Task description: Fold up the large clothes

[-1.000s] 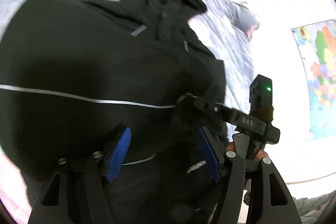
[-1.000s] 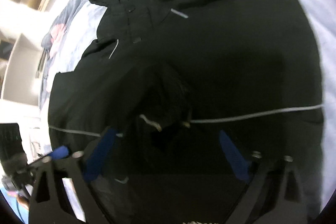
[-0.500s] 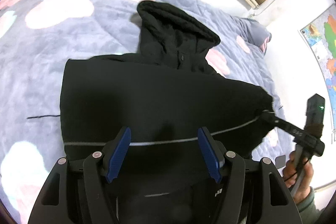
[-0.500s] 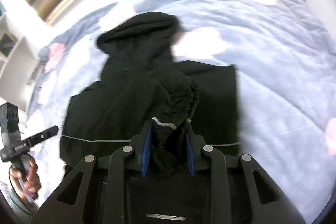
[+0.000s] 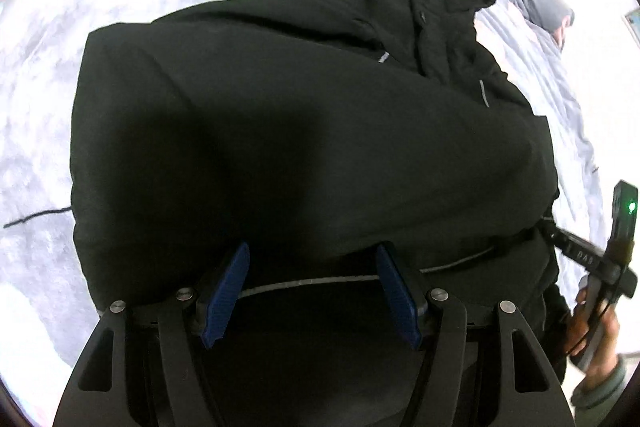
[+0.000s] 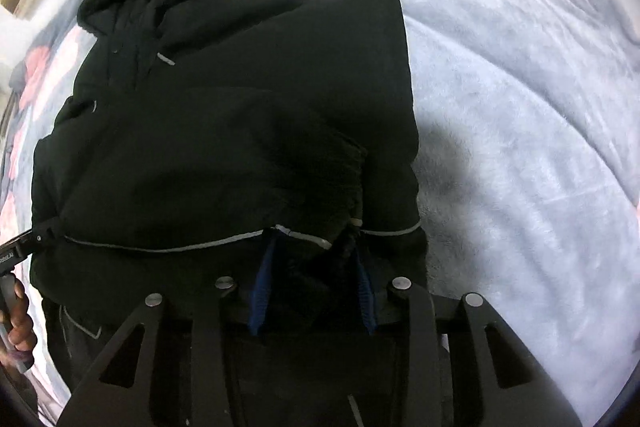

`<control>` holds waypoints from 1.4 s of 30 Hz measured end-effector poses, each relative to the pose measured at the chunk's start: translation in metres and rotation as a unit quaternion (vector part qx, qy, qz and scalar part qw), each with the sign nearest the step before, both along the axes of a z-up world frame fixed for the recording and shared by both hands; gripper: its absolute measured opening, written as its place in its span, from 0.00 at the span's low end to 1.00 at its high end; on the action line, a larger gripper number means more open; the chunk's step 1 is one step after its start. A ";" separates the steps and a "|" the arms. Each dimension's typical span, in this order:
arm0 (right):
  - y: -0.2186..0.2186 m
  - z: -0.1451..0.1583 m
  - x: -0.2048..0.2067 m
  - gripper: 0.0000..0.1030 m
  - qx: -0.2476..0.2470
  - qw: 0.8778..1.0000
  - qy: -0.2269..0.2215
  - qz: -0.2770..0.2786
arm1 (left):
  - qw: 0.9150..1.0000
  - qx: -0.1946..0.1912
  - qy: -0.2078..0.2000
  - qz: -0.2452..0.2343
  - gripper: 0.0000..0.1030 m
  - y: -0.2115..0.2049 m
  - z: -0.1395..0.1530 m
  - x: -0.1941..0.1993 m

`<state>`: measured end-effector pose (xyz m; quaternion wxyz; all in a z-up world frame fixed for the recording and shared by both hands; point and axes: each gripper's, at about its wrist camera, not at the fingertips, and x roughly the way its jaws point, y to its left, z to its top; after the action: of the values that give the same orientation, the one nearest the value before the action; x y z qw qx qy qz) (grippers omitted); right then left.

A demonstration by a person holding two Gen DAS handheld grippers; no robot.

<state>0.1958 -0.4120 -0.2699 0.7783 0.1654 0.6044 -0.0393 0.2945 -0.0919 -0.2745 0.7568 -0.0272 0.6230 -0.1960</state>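
A large black hooded jacket (image 5: pixel 304 131) lies on the bed, hood at the far end; it also fills the right wrist view (image 6: pixel 224 147). A thin pale stripe (image 5: pixel 312 282) runs across its lower part. My left gripper (image 5: pixel 312 291) is open and empty, its blue pads just above the jacket's lower part. My right gripper (image 6: pixel 314 267) is shut on a bunched black cuff (image 6: pixel 320 255) of the jacket's sleeve, folded across the body. The right gripper also shows at the right edge of the left wrist view (image 5: pixel 560 239), at the jacket's side.
The jacket rests on a grey quilt with pink heart shapes (image 6: pixel 520 107); the quilt also shows in the left wrist view (image 5: pixel 40 107). A pillow (image 5: pixel 548 3) lies at the far right. A thin dark thread (image 5: pixel 36 219) lies on the quilt to the left.
Both grippers have dropped closer to the jacket since half a second ago. The right gripper, open a second ago, stays shut on the sleeve cuff. The left stays open.
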 end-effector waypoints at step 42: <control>0.096 -0.013 0.086 0.77 -0.042 0.991 0.004 0.125 | 1.000 -0.001 -0.015 0.024 0.74 -0.046 0.010 0.019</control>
<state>0.2817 -0.3155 -0.2831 0.7810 0.0553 0.6212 0.0326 0.3134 -0.1377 -0.2645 0.7706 -0.0400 0.6104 -0.1791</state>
